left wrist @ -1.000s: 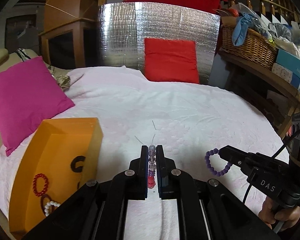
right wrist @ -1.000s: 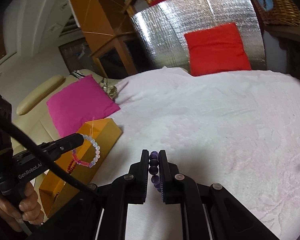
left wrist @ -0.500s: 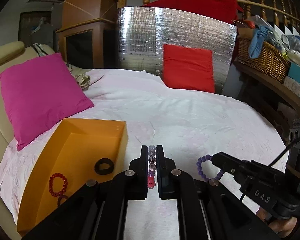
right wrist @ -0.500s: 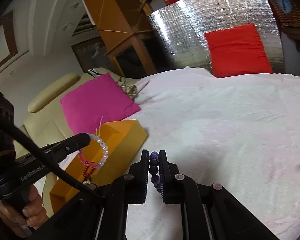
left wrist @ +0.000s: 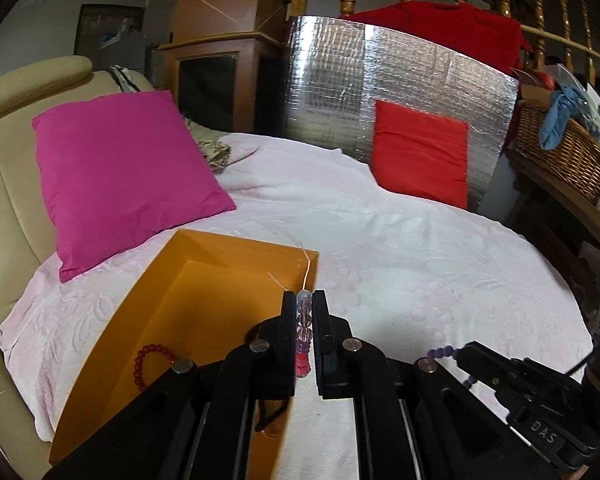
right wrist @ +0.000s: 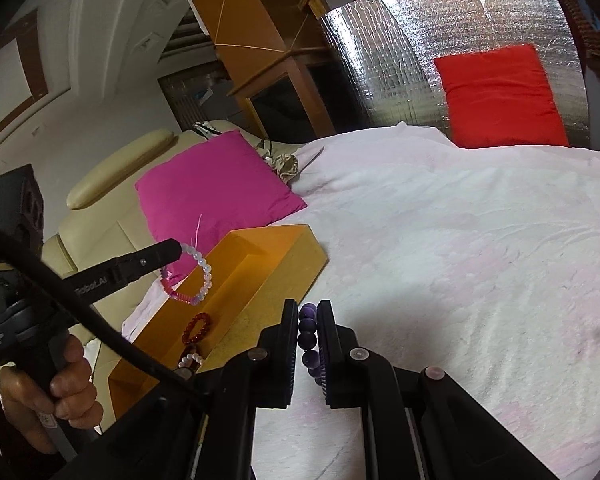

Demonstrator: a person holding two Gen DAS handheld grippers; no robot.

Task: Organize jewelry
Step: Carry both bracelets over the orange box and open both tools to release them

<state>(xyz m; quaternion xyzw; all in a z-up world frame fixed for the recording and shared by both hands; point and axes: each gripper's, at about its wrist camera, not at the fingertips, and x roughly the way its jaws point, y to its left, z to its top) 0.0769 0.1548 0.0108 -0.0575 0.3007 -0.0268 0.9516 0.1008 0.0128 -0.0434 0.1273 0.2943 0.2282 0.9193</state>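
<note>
Orange box (left wrist: 204,280) lies on the bed (left wrist: 420,264), below and left of the left gripper (left wrist: 304,320), whose jaws are clamped on a pink-and-clear bracelet (right wrist: 198,280) hanging over the box's open top. The right gripper (right wrist: 309,334) has its jaws pinched on a purple bracelet (right wrist: 308,328), just right of the box. A red bracelet (left wrist: 152,360) already lies inside. Delivery seems in hand; next, the left jaws should part to drop the piece in.

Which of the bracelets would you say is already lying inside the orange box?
The dark red bracelet lies in the orange box; the pink-and-white bracelet hangs from the left gripper, the purple one from the right gripper.
</note>
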